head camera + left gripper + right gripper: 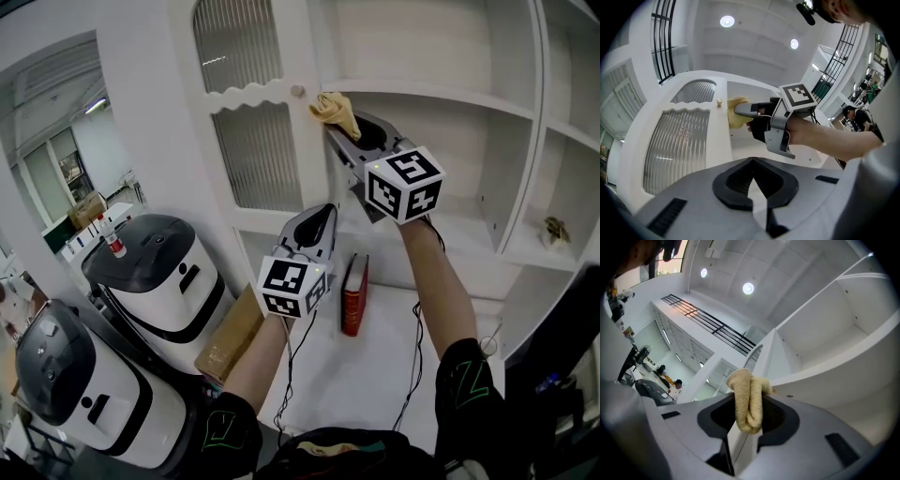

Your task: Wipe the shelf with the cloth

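Cloth (749, 397) pinched in right gripper (749, 420) fingers by shelf (834, 367); left gripper (753, 180) fingers closed, empty; book (354, 295) only in head view.

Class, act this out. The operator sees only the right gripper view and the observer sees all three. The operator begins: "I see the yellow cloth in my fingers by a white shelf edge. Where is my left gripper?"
Observer: The left gripper hangs lower, by the ribbed cabinet door, with its fingers together and empty.
Operator: Is anything underneath my cloth?
Observer: A red book sits on the white counter below the right gripper.
Operator: How near the door is the cloth?
Observer: The cloth is just right of the door's small knob, at the left end of the shelf.
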Tool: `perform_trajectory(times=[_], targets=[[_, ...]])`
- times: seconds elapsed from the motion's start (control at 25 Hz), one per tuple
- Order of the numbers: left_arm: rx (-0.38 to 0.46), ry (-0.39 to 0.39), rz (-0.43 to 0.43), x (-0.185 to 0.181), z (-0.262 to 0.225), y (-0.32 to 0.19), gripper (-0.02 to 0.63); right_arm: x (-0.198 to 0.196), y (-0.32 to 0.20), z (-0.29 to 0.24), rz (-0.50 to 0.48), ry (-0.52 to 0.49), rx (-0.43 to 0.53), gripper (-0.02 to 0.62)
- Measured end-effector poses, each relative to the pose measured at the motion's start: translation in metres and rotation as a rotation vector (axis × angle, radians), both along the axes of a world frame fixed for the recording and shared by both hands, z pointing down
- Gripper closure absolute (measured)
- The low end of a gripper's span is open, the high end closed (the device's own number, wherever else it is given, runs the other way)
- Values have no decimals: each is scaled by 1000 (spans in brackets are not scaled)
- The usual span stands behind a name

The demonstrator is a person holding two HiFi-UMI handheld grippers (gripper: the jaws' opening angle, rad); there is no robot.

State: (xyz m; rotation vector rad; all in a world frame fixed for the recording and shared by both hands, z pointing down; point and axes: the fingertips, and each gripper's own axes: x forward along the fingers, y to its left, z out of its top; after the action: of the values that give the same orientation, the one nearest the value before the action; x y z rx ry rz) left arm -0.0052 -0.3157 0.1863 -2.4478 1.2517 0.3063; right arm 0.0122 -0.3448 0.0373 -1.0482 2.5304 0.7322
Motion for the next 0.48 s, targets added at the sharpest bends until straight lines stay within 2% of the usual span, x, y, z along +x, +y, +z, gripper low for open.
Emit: perform_trajectory(times=[0.28,0.48], targets=[[-11,6,2,7,5,1,606,14,19,0,-90,-62,-3,471],[-18,-1,0,11,8,0,606,29,11,7,-52,-81,-16,471]])
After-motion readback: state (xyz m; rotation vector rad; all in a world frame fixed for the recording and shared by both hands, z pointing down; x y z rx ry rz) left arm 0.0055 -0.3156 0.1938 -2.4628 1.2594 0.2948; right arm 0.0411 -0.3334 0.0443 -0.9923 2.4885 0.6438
